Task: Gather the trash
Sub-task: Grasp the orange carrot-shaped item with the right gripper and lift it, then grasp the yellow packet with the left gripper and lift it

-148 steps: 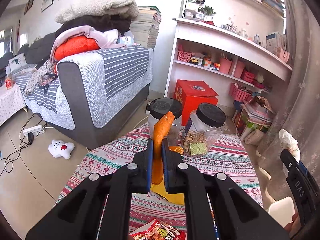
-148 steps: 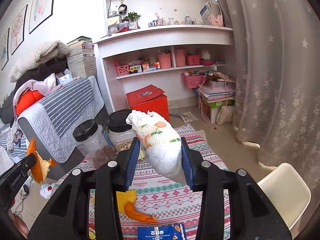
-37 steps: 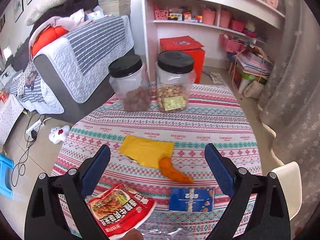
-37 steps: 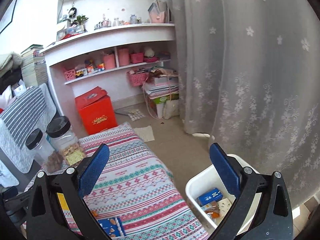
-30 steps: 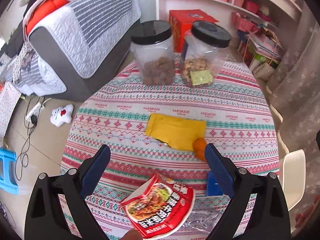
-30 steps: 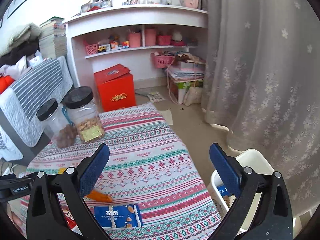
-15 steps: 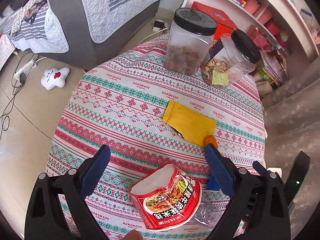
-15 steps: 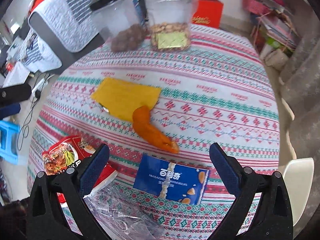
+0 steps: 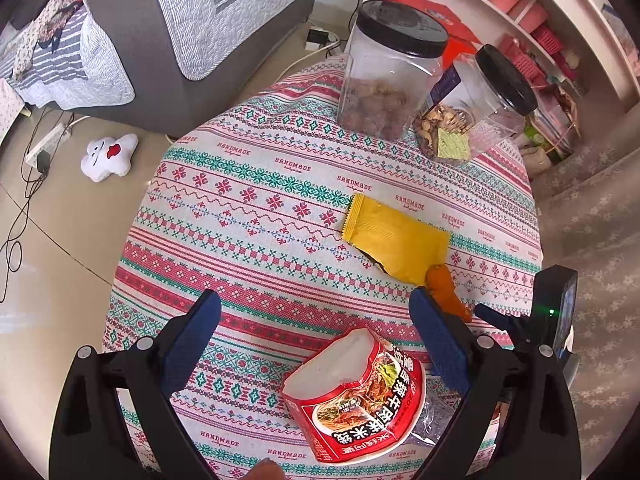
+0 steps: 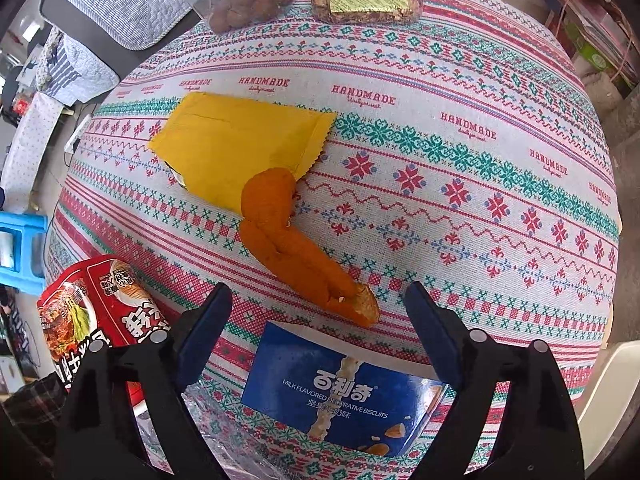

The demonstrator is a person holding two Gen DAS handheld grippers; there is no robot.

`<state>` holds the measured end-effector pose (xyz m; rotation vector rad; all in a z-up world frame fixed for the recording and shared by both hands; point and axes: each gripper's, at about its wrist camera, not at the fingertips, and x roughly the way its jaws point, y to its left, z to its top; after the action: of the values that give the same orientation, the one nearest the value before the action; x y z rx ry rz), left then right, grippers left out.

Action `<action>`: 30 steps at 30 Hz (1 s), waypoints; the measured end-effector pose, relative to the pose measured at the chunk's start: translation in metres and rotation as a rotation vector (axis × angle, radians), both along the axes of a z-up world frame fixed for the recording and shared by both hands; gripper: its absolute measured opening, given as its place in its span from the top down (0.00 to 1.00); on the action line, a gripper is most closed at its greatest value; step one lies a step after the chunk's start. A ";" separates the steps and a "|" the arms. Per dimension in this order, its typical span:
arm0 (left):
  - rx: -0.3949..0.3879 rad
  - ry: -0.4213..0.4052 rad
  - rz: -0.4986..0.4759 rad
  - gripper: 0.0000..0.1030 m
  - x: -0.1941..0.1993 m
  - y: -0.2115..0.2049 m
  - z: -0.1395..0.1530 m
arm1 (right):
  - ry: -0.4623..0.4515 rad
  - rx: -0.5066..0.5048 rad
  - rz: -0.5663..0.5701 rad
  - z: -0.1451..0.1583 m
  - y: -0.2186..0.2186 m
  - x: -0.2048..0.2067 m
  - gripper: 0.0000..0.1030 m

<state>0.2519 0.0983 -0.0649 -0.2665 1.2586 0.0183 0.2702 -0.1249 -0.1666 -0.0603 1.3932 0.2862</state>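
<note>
The right gripper (image 10: 318, 312) is pointed steeply down with its jaws wide and closing; nothing is pressed by the pads, though the blue biscuit box (image 10: 340, 394) lies between them at 6 o'clock. "MILK FLAVORED DECORATIVE BISCUITS" can be read on it under white Chinese characters. An orange peel (image 10: 296, 244) lies at 12 o'clock, touching a yellow packet (image 10: 236, 144) beyond. The left gripper (image 9: 316, 336) is held wide open and empty above a red noodle cup (image 9: 360, 400) printed with Chinese characters, at 5 o'clock. Crumpled clear plastic (image 9: 436, 420) is seen beside the cup. "HANDMADE" is repeated across the patterned tablecloth (image 9: 256, 184) on the round table. Two black-lidded jars (image 9: 384, 76) stand at the far edge, at 1 o'clock. Past the table, a grey sofa (image 9: 168, 20) under a striped quilt, a white plush toy (image 9: 108, 156) on the floor and white shelves (image 9: 560, 16) are visible.
</note>
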 end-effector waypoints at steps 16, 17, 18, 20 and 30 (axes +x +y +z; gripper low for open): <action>-0.088 0.059 0.001 0.11 0.027 -0.027 -0.022 | -0.081 0.159 -0.209 0.020 -0.036 0.020 0.87; -0.121 0.074 0.022 0.11 0.029 -0.027 -0.027 | -0.092 0.185 -0.230 0.026 -0.042 0.020 0.88; -0.147 0.090 0.041 0.11 0.032 -0.028 -0.032 | -0.105 0.206 -0.249 0.031 -0.047 0.019 0.88; -0.148 0.114 0.059 0.11 0.036 -0.034 -0.043 | -0.140 0.237 -0.280 0.045 -0.055 0.015 0.88; 0.211 0.136 -0.582 0.11 0.057 -0.140 -0.064 | -0.305 0.283 -0.397 0.106 -0.117 -0.010 0.87</action>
<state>0.3088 -0.0418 -0.1284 0.2933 1.4186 -0.3335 0.2599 -0.2418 -0.0602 0.3890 1.0237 0.1319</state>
